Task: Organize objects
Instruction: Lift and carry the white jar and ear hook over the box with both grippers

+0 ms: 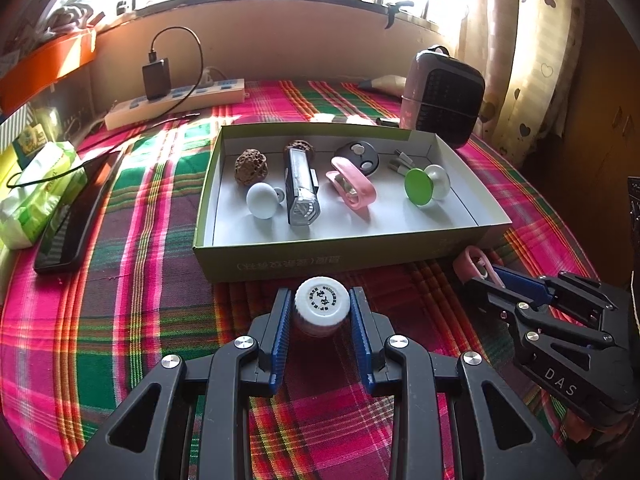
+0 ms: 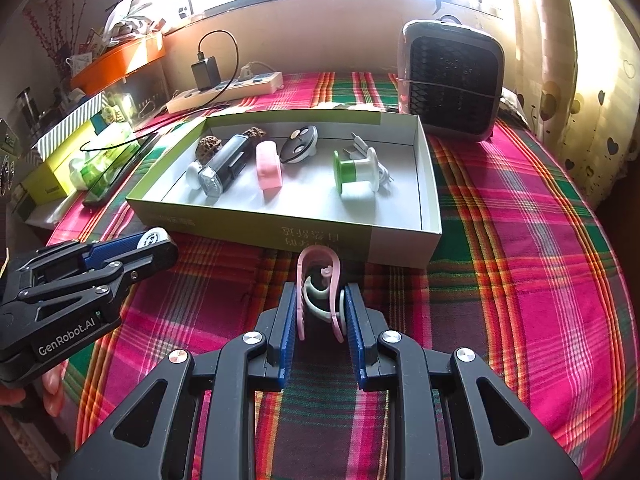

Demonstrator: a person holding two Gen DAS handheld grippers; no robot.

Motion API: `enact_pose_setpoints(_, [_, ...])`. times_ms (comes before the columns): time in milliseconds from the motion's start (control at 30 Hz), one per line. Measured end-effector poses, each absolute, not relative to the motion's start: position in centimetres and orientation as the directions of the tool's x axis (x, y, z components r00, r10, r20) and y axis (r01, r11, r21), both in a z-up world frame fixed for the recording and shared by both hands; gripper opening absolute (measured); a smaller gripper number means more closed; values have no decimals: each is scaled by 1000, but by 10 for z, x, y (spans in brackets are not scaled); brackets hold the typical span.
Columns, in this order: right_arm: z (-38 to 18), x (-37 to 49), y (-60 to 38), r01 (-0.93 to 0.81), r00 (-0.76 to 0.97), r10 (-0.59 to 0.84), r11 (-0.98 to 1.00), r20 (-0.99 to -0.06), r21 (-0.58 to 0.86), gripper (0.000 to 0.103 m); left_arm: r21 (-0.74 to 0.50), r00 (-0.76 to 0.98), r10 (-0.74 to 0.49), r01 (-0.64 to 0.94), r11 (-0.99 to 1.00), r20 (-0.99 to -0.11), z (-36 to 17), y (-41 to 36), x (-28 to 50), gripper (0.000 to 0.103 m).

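Observation:
My left gripper is shut on a small white-capped bottle, just in front of the open cardboard box. My right gripper is shut on a pink clip, also in front of the box. The box holds a walnut, a white knob, a black-and-clear lighter-like case, another pink clip, a black round piece and a green-and-white spool. The right gripper shows in the left wrist view, the left gripper in the right wrist view.
The table has a plaid cloth. A power strip with a charger lies at the back left, a small heater at the back right. A phone and tissue pack lie left of the box.

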State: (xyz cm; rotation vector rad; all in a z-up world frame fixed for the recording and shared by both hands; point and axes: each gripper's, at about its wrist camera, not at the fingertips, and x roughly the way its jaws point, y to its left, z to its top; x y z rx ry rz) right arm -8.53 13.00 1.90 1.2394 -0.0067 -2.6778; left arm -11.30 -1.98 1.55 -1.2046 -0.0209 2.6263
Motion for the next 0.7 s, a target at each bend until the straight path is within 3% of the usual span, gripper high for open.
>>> enact_pose_setpoints(700, [40,-88,128,210,-659,-219,-972,-720,103,24,-98,-659,238,-242,-965,-714,37,-12,-111,27])
